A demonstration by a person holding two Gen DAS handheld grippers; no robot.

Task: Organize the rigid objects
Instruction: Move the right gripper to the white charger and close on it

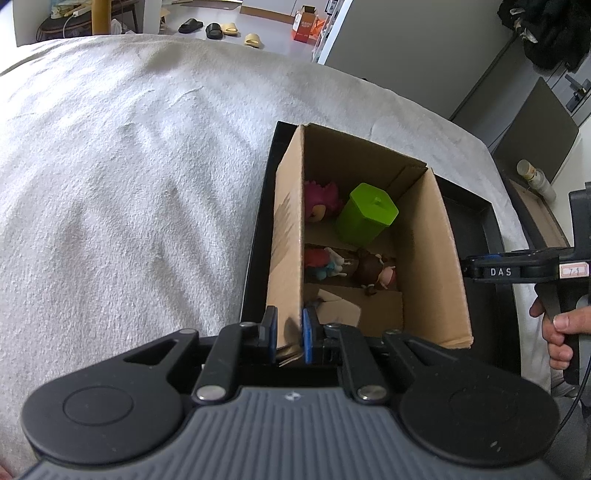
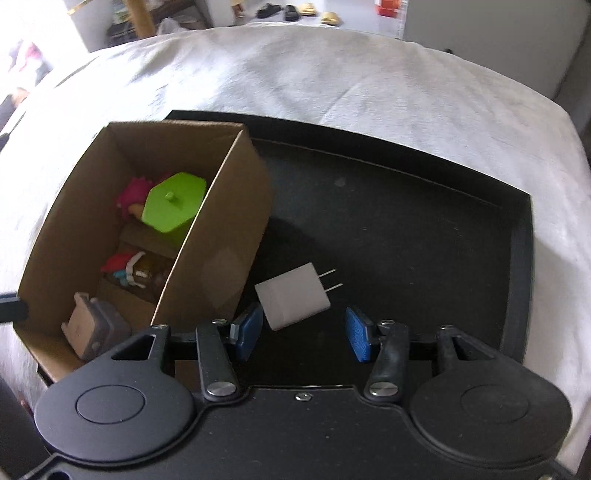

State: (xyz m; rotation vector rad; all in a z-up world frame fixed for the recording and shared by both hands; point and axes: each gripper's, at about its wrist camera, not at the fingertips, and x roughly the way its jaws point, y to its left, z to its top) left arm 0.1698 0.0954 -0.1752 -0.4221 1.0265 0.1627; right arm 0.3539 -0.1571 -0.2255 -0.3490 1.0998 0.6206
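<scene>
An open cardboard box [image 1: 288, 221] [image 2: 221, 236] stands at the left end of a black tray [image 2: 406, 229] [image 1: 476, 221]. Inside lie a green hexagonal container [image 1: 365, 214] [image 2: 173, 206], a pink-haired figure [image 1: 319, 201] [image 2: 131, 195], small dolls [image 1: 347, 267] [image 2: 127, 271] and a grey block [image 2: 94, 330]. My left gripper [image 1: 290, 334] is shut on the box's near left wall. A white plug adapter [image 2: 293, 301] lies on the tray beside the box. My right gripper [image 2: 301, 332] stands open just short of it, its left pad [image 2: 249, 328] close to the adapter's corner.
The tray rests on a white blanket [image 1: 129, 177] [image 2: 369, 74] over a bed. A hand [image 1: 561, 332] holds the right gripper's handle at the tray's right side. Slippers [image 1: 221, 29] and an orange carton [image 1: 306, 24] lie on the floor beyond.
</scene>
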